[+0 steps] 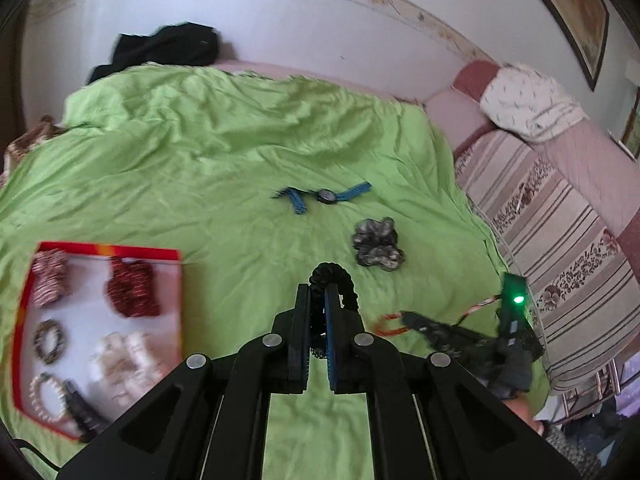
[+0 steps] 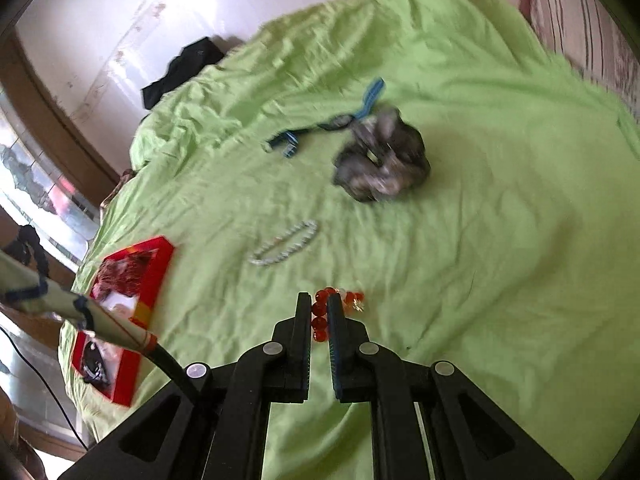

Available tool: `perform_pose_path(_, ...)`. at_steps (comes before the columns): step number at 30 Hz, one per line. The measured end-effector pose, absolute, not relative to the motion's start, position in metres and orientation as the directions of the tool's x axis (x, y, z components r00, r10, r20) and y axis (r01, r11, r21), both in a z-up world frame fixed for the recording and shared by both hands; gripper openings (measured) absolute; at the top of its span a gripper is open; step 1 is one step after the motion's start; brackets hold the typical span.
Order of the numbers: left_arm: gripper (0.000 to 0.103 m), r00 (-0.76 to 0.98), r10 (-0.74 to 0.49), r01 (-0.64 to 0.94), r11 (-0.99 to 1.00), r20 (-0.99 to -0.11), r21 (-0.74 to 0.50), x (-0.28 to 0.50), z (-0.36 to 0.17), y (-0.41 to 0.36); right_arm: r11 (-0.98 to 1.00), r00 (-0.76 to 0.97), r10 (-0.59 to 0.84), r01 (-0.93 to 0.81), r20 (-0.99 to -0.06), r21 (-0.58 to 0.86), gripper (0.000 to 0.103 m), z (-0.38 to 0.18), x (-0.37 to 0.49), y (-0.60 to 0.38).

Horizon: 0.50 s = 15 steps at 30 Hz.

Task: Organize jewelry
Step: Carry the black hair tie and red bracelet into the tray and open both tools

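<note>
1. Bed with green sheet [image 1: 224,152]: fills both views and carries everything. Both tongs are above it, angled down.
2. Red-rimmed tray [image 1: 24,308]: lies flat on the sheet, left of the left tongs. In it: a striped pink scrunchie [image 1: 50,278], a dark red scrunchie [image 1: 132,288], a cream scrunchie [image 1: 124,360], a dark beaded bracelet [image 1: 49,340] and a pale beaded bracelet [image 1: 48,400]. Blurred, so finer detail is unreadable.
3. Grey scrunchie [image 1: 376,248]: on the sheet ahead and slightly right of the left tongs, and ahead of the right tongs too. Not in the tray.
4. Blue-strapped watch [image 1: 326,196]: beyond the grey scrunchie, straps spread out, well apart from both tongs.
5. Pale bead bracelet [image 2: 286,244]: loose on the sheet, ahead and slightly left of the right tongs, between them and the watch.
6. Left tongs [image 1: 318,300]: pressed together, pinching a black coiled hair tie [image 1: 334,276]; its loop sticks out past the tips, clear of the sheet.
7. Right tongs [image 2: 320,304]: pressed together, pinching an orange-red bead bracelet [image 2: 320,312]; beads show in the gap and spill to the right of the tips. In the left view these tongs sit low right, with the orange loop hanging off their tips.
</note>
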State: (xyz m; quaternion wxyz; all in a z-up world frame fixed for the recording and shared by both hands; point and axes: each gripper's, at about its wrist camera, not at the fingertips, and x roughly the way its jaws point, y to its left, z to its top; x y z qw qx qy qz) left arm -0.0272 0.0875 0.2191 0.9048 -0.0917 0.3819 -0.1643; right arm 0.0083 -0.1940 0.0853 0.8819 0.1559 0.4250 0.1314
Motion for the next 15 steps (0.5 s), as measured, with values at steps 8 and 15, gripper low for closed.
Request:
perform_pose_path(8, 0.006, 0.698, -0.274, 0.111, 0.954, -0.661, -0.279, -0.068, 0.219, 0.167, 0.919, 0.62, 0.377, -0.16, -0.688, 0.36, 0.008, 0.131, -0.014, -0.168)
perform_pose_path(15, 0.006, 0.693, -0.193, -0.005, 0.962, -0.695, -0.272, -0.073, 0.199, 0.234, 0.911, 0.599, 0.412, -0.245, -0.686, 0.332, 0.008, 0.156, -0.016, -0.115)
